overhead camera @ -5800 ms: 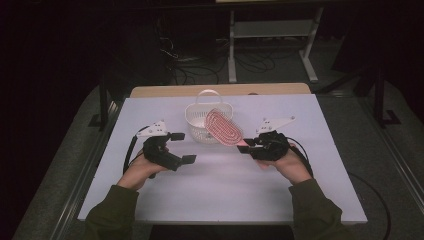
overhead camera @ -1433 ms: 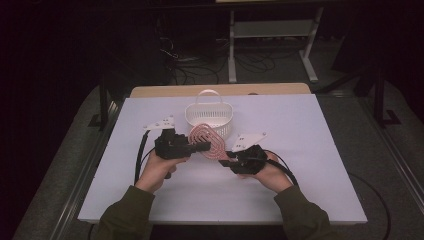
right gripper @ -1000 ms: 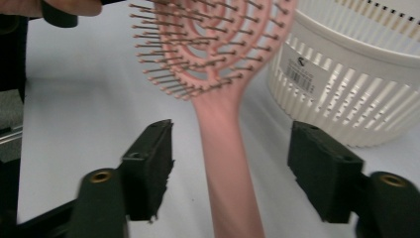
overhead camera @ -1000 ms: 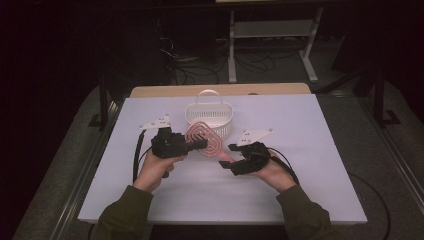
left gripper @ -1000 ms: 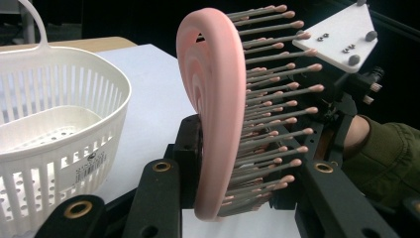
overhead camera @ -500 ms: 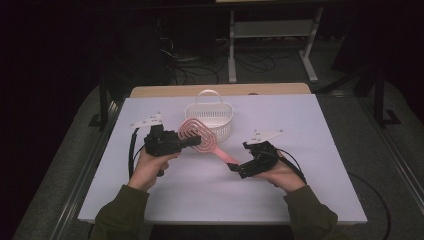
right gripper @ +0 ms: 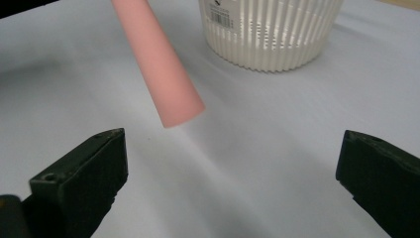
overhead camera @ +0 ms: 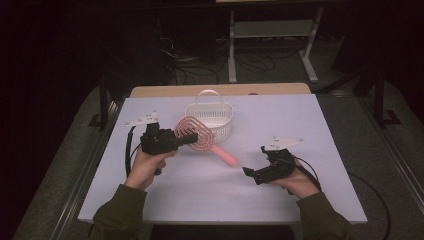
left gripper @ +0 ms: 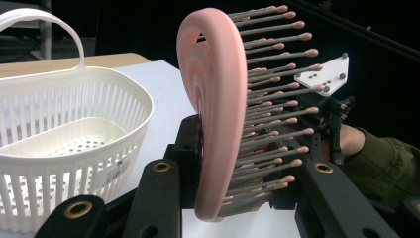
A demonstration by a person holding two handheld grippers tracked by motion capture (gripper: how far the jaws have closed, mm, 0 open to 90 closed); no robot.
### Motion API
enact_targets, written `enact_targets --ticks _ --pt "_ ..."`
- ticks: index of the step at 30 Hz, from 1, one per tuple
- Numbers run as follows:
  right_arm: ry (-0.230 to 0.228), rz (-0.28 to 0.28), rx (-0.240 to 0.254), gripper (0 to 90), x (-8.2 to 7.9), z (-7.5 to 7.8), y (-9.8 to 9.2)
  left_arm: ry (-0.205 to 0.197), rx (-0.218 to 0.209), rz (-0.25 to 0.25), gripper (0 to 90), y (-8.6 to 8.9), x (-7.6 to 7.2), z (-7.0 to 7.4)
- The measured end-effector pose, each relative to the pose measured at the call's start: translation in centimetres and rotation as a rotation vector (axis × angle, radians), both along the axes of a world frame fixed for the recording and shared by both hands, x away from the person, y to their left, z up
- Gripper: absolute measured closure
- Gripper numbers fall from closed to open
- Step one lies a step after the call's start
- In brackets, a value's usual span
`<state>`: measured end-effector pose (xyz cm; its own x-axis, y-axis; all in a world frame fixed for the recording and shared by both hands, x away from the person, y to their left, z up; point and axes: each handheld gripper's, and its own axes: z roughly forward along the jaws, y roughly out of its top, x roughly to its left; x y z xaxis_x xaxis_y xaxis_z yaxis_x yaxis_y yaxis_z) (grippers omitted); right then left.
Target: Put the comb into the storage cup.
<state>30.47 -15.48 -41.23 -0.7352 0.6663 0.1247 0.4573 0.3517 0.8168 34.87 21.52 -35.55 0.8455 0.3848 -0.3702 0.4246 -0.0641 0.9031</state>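
One light, stiff pink hairbrush (overhead camera: pixel 200 137) is clamped at its head in my left gripper (overhead camera: pixel 181 141) mid-frame, bristles springy; my right gripper (overhead camera: pixel 250 173), just spread wide and empty, leaves the slick handle free.

You've got a pink hairbrush (overhead camera: pixel 196 138), oval vented head, bristles sideways, clamped by its head off the table, handle slanting down just beside white basket (overhead camera: pixel 212 117).
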Motion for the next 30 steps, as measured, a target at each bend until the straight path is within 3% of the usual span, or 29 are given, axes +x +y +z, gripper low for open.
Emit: enact_targets --ticks 5,15,21,30 --pt "0.000 -0.027 0.016 0.0 -0.8 -0.6 -1.5 0.000 -0.004 0.004 65.6 0.2 0.0 0.1" --pt "0.003 -0.039 -0.019 0.0 -2.1 -2.1 -3.3 -0.002 -0.017 0.004 65.6 0.4 0.1 0.4" --pt "0.011 -0.046 -0.015 0.0 -2.8 -2.8 -4.4 -0.006 -0.020 0.001 65.6 0.5 0.2 0.8" --pt "0.006 -0.050 -0.008 0.0 -2.8 -2.8 -4.6 -0.024 -0.040 0.007 65.5 0.7 0.3 1.7"
